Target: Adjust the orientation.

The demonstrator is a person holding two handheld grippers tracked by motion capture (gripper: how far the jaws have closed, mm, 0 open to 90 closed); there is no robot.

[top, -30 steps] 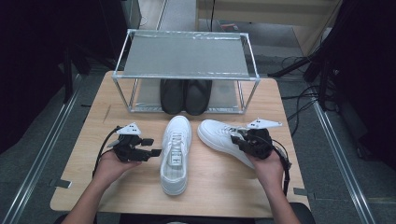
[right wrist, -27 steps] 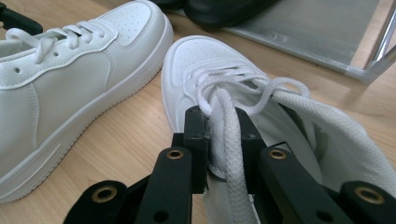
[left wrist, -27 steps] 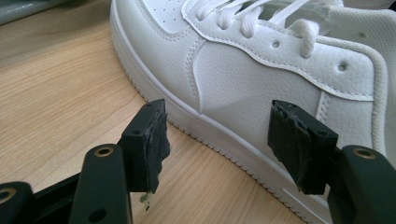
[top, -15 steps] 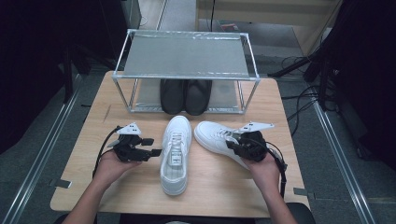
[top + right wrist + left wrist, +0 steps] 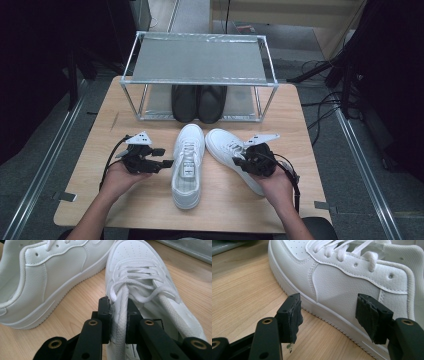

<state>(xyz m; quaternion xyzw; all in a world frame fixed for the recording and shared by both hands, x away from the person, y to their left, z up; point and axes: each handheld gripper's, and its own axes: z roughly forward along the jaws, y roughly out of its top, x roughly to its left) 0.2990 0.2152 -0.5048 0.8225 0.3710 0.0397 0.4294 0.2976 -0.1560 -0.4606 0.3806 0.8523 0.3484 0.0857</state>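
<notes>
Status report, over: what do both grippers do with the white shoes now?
Right gripper shut on right white shoe tongue. Left gripper open beside left white shoe, not touching. Black shoes on rack lower shelf.

sneakers (image 5: 189,162): white matt leather | table (image 5: 300,130): wood | rack (image 5: 200,57): metal

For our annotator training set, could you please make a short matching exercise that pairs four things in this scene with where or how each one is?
Things:
1. left gripper
2. right gripper
3. black shoes
4. left white sneaker

States or places:
a. on the lower level of the metal rack
b. shut on the tongue of the right white sneaker
c. jaws open, beside a sneaker's side
d. lying free on the table, toe toward the rack

Pairs: 1-c, 2-b, 3-a, 4-d
</notes>
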